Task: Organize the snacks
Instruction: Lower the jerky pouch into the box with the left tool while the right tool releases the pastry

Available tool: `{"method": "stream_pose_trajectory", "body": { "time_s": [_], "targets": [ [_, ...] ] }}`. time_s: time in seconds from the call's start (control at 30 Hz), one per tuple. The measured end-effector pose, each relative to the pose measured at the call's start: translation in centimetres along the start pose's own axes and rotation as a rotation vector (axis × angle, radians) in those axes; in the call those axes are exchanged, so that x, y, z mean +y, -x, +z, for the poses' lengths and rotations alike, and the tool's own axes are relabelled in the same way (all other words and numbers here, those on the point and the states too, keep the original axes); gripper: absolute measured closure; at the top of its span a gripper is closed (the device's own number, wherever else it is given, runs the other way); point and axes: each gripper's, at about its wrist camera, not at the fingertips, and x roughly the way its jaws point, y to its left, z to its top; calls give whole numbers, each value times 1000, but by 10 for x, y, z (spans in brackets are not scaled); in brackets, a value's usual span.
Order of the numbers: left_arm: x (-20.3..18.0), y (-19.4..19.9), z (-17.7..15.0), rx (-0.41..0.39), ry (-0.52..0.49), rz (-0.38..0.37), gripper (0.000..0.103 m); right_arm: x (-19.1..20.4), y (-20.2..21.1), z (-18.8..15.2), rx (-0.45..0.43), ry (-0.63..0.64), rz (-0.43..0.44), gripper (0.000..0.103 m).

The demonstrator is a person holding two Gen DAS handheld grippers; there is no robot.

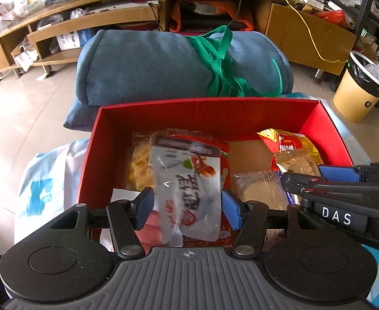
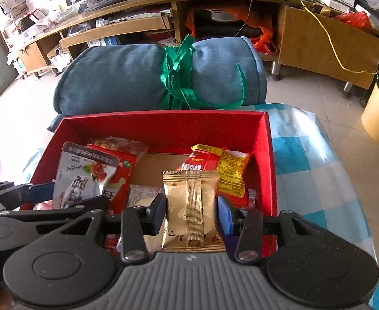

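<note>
Two packets are in play at once, both hanging over the red box (image 1: 326, 126). The left gripper (image 1: 188, 208) has its fingers closed about halfway, pinching a silvery white pouch (image 1: 189, 180) by its sides, upright above the left half of the box. The right gripper (image 2: 192, 213) has its fingers drawn in to the width of a gold packet (image 2: 192, 206) and grips it, seam facing the camera, over the right half.

Down in the box there's already a decent haul: a red bag (image 2: 121, 178) and a clear bag of pale biscuits (image 1: 140, 165) on the left, a red and yellow bag (image 2: 223, 170) at the right wall, and a small clear wrapped biscuit (image 1: 261, 188) in the middle. Bare cardboard floor shows between them, so room remains.

My read: well along, with both held packets one drop from joining the rest. No loose snacks show on the checked blue cloth (image 2: 305, 160) around the box, though the near side is hidden behind the grippers
</note>
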Motion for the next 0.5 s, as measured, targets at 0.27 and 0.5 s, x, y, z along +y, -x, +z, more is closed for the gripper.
{"method": "stream_pose_trajectory", "body": {
  "time_s": [0.27,0.5],
  "targets": [
    [3,11,-2,-17,15,1,27,-2,8,-2,-16,6,-23,57],
    [10,27,-4,-44,34,5,24,-4,22,-1,-43,4,-23,54]
  ]
}}
